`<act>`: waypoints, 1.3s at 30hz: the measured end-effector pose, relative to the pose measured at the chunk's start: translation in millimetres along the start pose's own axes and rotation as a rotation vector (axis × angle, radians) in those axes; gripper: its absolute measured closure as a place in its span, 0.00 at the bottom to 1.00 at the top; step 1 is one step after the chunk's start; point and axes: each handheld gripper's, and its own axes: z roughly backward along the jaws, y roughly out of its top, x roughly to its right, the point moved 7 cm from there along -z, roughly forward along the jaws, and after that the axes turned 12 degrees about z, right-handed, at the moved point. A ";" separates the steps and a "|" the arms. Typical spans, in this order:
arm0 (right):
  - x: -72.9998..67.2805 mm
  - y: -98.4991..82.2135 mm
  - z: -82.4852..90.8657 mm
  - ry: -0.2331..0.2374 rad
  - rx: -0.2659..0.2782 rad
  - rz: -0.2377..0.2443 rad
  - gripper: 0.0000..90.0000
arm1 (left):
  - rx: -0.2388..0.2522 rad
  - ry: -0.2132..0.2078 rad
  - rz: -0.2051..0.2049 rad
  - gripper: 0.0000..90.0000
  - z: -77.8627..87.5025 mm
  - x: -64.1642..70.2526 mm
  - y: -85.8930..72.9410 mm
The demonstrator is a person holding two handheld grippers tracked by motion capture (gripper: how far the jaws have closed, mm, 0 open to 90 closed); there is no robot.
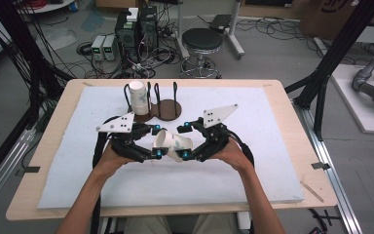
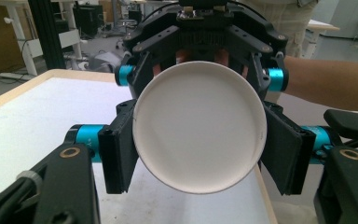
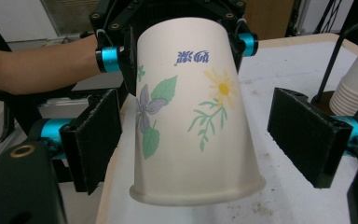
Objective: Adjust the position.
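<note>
The paper cup (image 1: 174, 145) is held up over the middle of the white mat (image 1: 253, 161), lying on its side between the two grippers at the centre of the high view. The narrow base end is clamped by the left gripper (image 1: 157, 141). The right gripper (image 1: 185, 140) stands released, its jaws spread around the wide mouth end.

The grip is settled by the gripper views. In the left gripper view the flat round base is seen head-on at the centre of the frame, with a black pad pressed against each side. In the right gripper view the printed side is shown instead: a purple flower, a yellow daisy, green leaves and blue lettering upside down. The rolled lip hangs at the lower centre. The pad at the left of that frame is just beside the cup wall and the pad at the right is well apart from it.

The count: one cup in hand, two grippers, one brown rack (image 1: 168, 109) with black wire uprights, and one stack of cups (image 1: 138, 96) kept in it at upper centre of the high view. That stack is also caught at the right edge of the right gripper view.

The rack is just beyond the grippers. Bare mat is left open at lower left, lower right and along the bottom of the high view, inside the wooden table (image 1: 299, 146) rim.
</note>
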 end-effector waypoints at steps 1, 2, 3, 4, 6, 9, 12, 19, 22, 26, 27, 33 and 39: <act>-0.6 -0.5 -2.4 0.005 -0.006 0.000 0.20 | 0.002 -0.004 0.001 0.39 -1.2 1.2 1.4; -0.6 -0.5 -2.4 0.005 -0.006 0.000 0.20 | 0.002 -0.004 0.001 0.39 -1.2 1.2 1.4; -1.1 -0.7 -4.9 0.008 -0.009 -0.002 0.20 | -0.002 -0.008 -0.002 0.39 -2.4 2.4 2.6; -1.1 -0.7 -4.9 0.008 -0.009 -0.002 0.20 | -0.002 -0.008 -0.002 0.39 -2.4 2.4 2.6; -1.4 -1.0 -7.0 0.012 -0.015 0.001 0.20 | -0.004 -0.012 -0.008 0.39 -3.5 3.3 3.6; -2.9 -2.7 -10.2 0.029 -0.029 0.002 0.20 | -0.001 -0.011 -0.011 0.39 -4.0 3.8 5.4; -3.5 -3.3 -11.3 0.033 -0.035 0.002 0.20 | 0.003 -0.014 -0.011 0.39 -3.8 4.3 6.2; -3.7 -6.3 -16.0 0.043 -0.037 -0.004 0.20 | 0.010 -0.020 -0.010 0.39 -2.1 5.4 7.6; -3.3 -7.3 -17.1 0.043 -0.043 -0.003 0.20 | 0.011 -0.019 -0.010 0.39 -1.1 5.5 7.9; -3.3 -8.5 -18.4 0.053 -0.040 -0.010 0.20 | 0.016 -0.023 -0.010 0.39 0.0 5.9 8.5; -3.2 -8.7 -18.6 0.052 -0.042 -0.010 0.21 | 0.014 -0.024 -0.014 0.39 0.8 6.2 8.4; -3.7 -8.7 -18.6 0.061 -0.041 -0.007 0.28 | 0.010 -0.021 -0.013 0.39 2.4 5.7 7.7; -4.4 -9.1 -18.1 0.064 -0.050 -0.004 0.31 | 0.009 -0.023 -0.008 0.39 2.2 5.3 6.7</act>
